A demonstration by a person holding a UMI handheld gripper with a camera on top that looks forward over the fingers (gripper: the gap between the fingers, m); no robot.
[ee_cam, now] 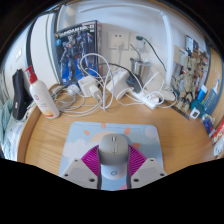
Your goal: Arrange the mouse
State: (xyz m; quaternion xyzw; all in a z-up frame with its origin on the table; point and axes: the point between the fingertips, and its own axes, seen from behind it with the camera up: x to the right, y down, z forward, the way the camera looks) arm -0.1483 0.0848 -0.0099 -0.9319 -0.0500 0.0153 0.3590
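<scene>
A grey computer mouse (113, 152) sits between my two fingers, its front end pointing away from me. My gripper (113, 160) is shut on it: the magenta pads (90, 158) press on both of its sides. Just beyond the mouse a grey mouse mat (143, 131) with small coloured marks lies on the wooden table (50, 135). Whether the mouse rests on the mat or hangs just above it, I cannot tell.
Beyond the mat lies a tangle of white cables and adapters (112, 88). A white bottle with a red cap (42, 97) and a black object (20, 95) stand to the left. A robot poster (77, 45) hangs on the back wall. Small items (200, 100) lie at the right.
</scene>
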